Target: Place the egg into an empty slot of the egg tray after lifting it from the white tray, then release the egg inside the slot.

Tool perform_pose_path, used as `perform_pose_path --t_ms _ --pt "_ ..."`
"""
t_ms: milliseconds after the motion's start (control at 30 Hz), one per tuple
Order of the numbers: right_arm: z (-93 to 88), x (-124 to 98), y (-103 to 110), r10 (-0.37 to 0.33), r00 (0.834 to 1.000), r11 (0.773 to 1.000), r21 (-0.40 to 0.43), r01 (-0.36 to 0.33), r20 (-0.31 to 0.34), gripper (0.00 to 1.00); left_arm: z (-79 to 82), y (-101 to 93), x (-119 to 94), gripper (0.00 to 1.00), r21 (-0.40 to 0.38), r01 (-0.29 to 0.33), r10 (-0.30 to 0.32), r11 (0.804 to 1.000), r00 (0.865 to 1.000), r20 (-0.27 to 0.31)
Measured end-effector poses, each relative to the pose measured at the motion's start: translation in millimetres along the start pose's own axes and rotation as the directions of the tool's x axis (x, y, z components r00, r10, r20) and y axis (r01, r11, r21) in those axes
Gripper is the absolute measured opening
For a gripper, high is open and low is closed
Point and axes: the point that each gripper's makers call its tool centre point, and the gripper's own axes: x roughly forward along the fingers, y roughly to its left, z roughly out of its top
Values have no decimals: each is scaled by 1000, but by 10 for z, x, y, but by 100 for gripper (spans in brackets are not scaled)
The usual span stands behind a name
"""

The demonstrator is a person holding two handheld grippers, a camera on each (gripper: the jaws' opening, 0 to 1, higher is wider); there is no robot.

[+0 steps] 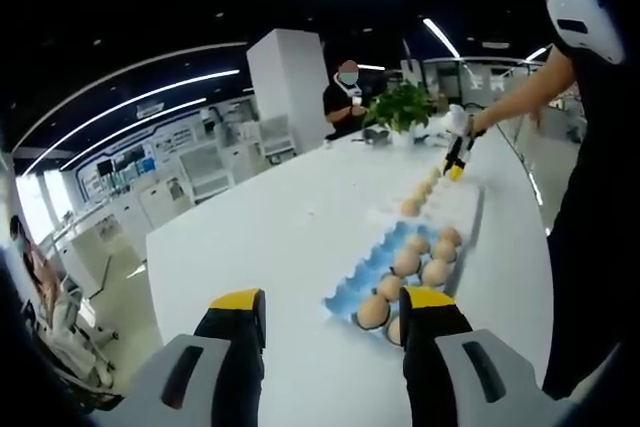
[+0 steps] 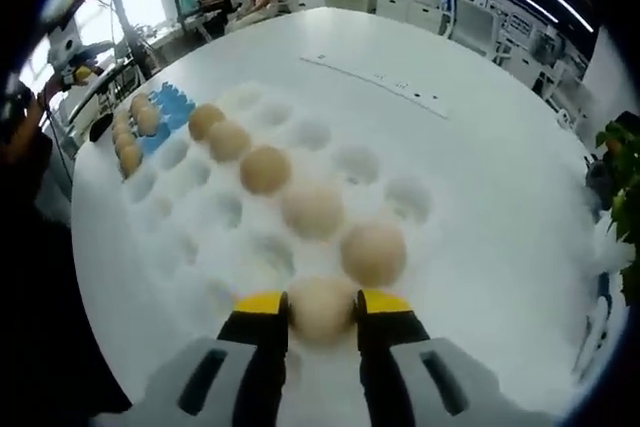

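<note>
In the right gripper view my right gripper (image 2: 322, 304) is shut on a beige egg (image 2: 320, 315), a yellow-tipped jaw pressed to each side. The egg sits low in the near end of the white tray (image 2: 240, 247), which holds a slanting row of several eggs. Further off lies the blue egg tray (image 2: 175, 105), eggs in its left slots. In the left gripper view my left gripper (image 1: 332, 299) is open over the table, the blue egg tray (image 1: 372, 265) just beyond its right jaw. Behind it the white tray (image 1: 462, 209) stretches to the right gripper (image 1: 455, 159).
The long white table (image 1: 270, 237) ends close on the left. A potted plant (image 1: 400, 107) stands at its far end, a person (image 1: 345, 95) behind it. The person (image 1: 590, 197) holding the grippers stands on the right. A thin strip (image 2: 380, 82) lies on the table past the white tray.
</note>
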Motion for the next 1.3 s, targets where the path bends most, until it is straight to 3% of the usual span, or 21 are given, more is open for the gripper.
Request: perform_pose_path --t_ms 67,167,200,267,433,533,900,1300 --pt "-1 -6 15 -20 1000 999 -27 21 7 26 2 -4 -3 54 -1 0 0 1000 1000 2" --pt "2 -42 3 -41 999 999 -15 42 25 25 -9 7 -2 54 -5 -5 5 1000 1000 2" --pt "5 -47 -5 -58 998 998 34 57 39 25 -16 11 -3 54 -4 -4 4 1000 1000 0" --pt "21 -92 5 -62 997 998 14 61 54 25 -20 12 -1 54 -7 -2 2 1000 1000 0" --pt "287 -305 47 -66 985 998 26 63 161 25 -21 19 4 54 -5 -3 3 1000 1000 -4" --pt "383 -378 126 -48 982 999 29 43 184 25 -14 17 9 54 -5 -2 2 1000 1000 -2" --pt "912 -245 820 116 959 988 -126 -86 260 25 -35 -3 -29 54 -8 -4 4 1000 1000 -6" --pt "1372 -30 1573 283 917 931 -311 -192 282 26 -79 -40 -59 55 -10 0 -1 1000 1000 -14"
